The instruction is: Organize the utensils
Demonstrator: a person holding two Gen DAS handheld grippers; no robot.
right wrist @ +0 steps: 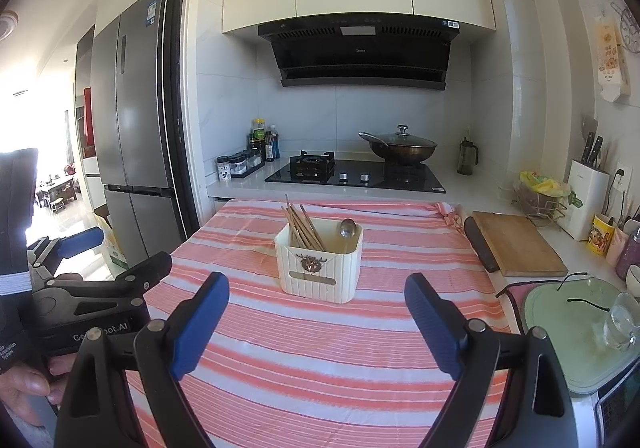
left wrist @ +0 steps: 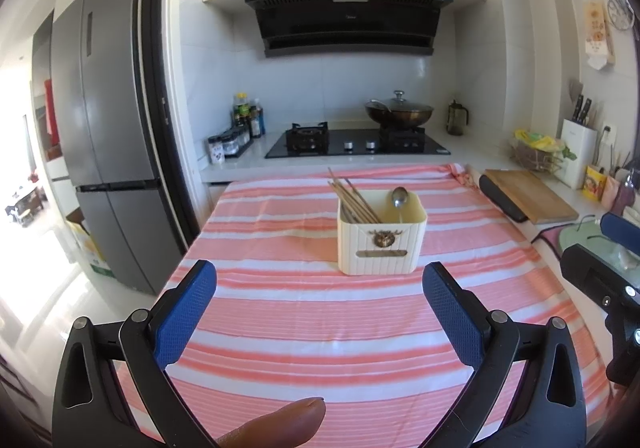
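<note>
A cream ribbed utensil holder stands on the pink striped tablecloth. Several wooden chopsticks lean in its left side, and a metal spoon stands in its right side. My left gripper is open and empty, well in front of the holder. My right gripper is open and empty, also in front of the holder. The left gripper's body shows at the left of the right wrist view.
A wooden cutting board lies right of the cloth. A green lid and a glass sit at the right. Behind are a gas stove with a wok, bottles and a fridge.
</note>
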